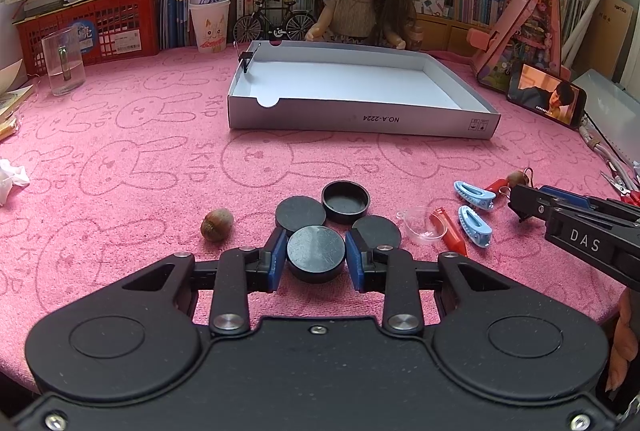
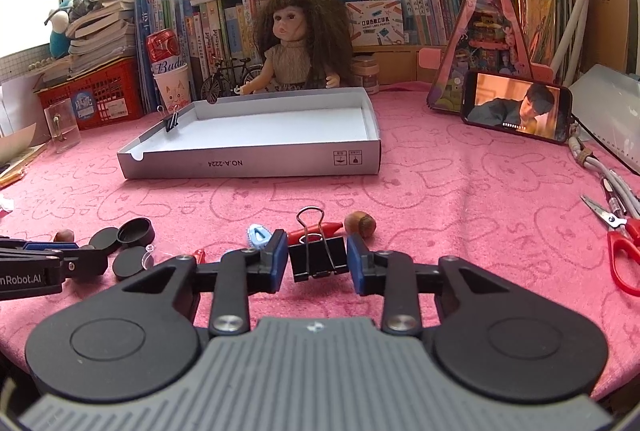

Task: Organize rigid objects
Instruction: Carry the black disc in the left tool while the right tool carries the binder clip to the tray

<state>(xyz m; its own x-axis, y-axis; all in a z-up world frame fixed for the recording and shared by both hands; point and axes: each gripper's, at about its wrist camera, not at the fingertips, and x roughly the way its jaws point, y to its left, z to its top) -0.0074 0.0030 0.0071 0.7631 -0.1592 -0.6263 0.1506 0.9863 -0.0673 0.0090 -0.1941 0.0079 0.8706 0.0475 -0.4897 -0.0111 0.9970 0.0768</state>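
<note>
Left wrist view. My left claw (image 1: 316,258) brackets one black disc (image 1: 316,251): both blue pads (image 1: 275,260) sit at its rim, though I cannot confirm contact on either side. Black round pieces, counted: four. Two flat discs (image 1: 300,212) lie just behind the bracketed one, one on each side, and one upturned black cap (image 1: 346,201) sits behind and between them. One nut (image 1: 217,225) lies to the left of the discs, apart from them. To the right of the discs: one clear plastic cup (image 1: 424,225), one red peg (image 1: 448,231), two light-blue clips (image 1: 474,194). My right claw (image 1: 524,205) enters from the right, beyond the clips. The white tray (image 1: 360,115) stands well behind the discs, holding one small binder clip (image 1: 245,61) on its left wall. Between the discs and the tray's near wall the pink surface (image 1: 160,159) is bare cloth.

Right wrist view. My right claw (image 2: 318,258) is spread around one black binder clip (image 2: 318,258); there is a visible gap at the right pad, while the left pad (image 2: 276,259) is close to the clip body. Behind the clip: one red peg (image 2: 320,229), one nut (image 2: 360,224), one blue clip (image 2: 259,236). Left of the clip lie the discs and cap (image 2: 136,231), with my left claw (image 2: 86,259) among them. Red scissors (image 2: 622,247) lie at the far right edge. The tray (image 2: 248,163) stands well behind the clip, with bare cloth between.
</note>
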